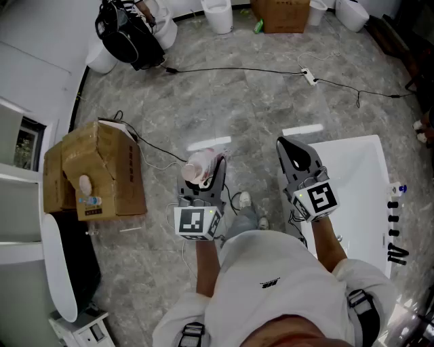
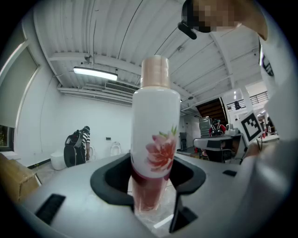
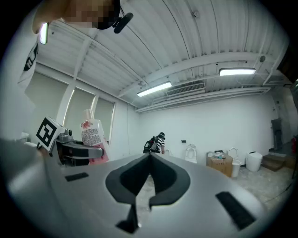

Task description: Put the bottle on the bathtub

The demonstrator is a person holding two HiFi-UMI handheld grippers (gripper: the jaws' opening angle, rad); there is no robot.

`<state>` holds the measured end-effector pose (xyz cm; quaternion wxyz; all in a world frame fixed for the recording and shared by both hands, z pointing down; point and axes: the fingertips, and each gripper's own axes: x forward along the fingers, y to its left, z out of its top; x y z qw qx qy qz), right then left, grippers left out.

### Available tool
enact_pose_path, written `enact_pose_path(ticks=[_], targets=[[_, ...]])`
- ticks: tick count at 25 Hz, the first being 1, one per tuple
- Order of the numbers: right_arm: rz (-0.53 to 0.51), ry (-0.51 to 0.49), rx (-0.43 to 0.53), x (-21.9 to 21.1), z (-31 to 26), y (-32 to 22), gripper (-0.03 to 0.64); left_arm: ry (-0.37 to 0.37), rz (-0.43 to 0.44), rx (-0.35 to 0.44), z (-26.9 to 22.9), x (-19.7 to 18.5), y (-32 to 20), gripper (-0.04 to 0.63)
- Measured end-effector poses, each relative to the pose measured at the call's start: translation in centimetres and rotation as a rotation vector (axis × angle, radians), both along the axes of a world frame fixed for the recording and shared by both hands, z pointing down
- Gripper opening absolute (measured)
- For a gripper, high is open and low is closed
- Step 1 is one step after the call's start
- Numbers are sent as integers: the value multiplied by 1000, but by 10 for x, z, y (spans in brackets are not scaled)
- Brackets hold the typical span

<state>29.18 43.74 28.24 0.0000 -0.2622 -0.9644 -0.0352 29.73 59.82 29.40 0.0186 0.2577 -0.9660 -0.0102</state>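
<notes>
Left tool clamps bottle — upright.

You're in a bare, warehouse-like hall stocked with bathroom fittings. White toilets line the wall at your 12 o'clock, a white bathtub sits at 3 o'clock, and cardboard boxes stand at 9 o'clock on the grey marble-look floor. A power strip trails its cable across that floor. Overhead, a ribbed white ceiling carries tube lights.
</notes>
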Motion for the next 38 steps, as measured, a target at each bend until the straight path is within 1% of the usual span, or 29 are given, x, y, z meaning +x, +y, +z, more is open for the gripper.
enact_pose_path(ticks=[4,9,14,21,28,32,38], targets=[[6,1,-24,-47,2,17,-6,6,10,-2,4,-46,15,224],[12,17,-13,-98,7,35,-6,15,35,3,6,-100,26,224],[30,15,5,-139,11,47,-6,9,59,3,7,-146,34,224],[46,32,27,-192,18,48,-6,8,70,13,9,-203,37,224],[35,36,25,-257,27,39,-6,4,74,-3,17,-267,26,224],[31,48,12,-307,31,27,-6,5,87,-17,17,-314,11,224],[-2,53,-5,-384,26,0,-6,18,80,-22,12,-389,-24,224]])
